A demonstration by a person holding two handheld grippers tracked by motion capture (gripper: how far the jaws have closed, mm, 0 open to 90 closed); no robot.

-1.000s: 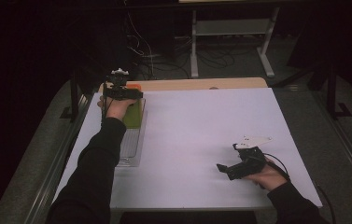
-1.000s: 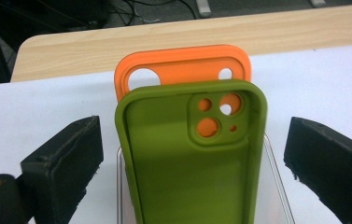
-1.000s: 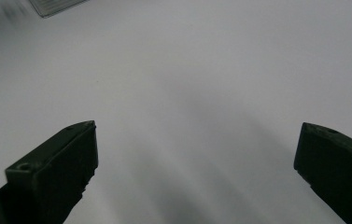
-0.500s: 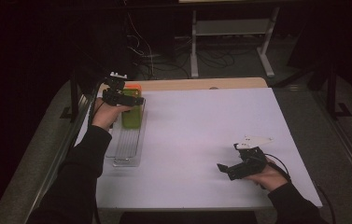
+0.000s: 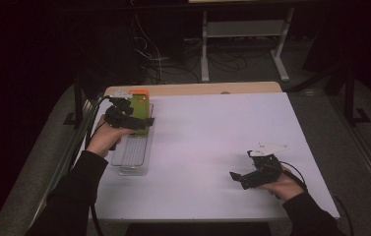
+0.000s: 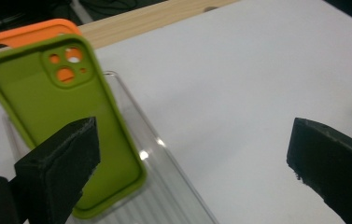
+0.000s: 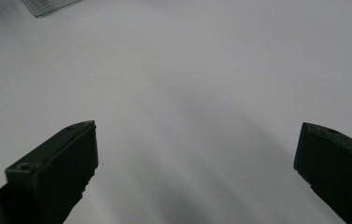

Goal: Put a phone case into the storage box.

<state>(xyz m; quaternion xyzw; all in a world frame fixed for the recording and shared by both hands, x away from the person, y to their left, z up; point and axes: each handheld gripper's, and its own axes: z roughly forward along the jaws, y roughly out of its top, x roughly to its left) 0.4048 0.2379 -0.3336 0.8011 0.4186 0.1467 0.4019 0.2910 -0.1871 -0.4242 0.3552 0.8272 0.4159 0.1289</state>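
Nearest the person, the right gripper (image 5: 236,177) rests low over the bare white worktop (image 5: 212,142), its fingers (image 7: 54,172) spread wide with nothing between them.

Farther along on the left side, the left gripper (image 5: 146,122) hovers at the clear rack (image 5: 133,156), a ribbed transparent holder lying on the worktop. Its fingers (image 6: 64,163) also stand wide apart and hold nothing; the near one sits just in front of the green phone case (image 6: 66,126).

That case stands tilted in the rack's far end, its camera cut-outs uppermost, with an orange phone case (image 6: 22,35) leaning right behind it, the two touching or nearly so.

The green case looks like soft silicone: light, bendy and grippy rather than slippery, and hardly fragile. A pinch across its long side edges near the middle, or on the top rim, should hold it best; squeezing the flat back may simply buckle it.
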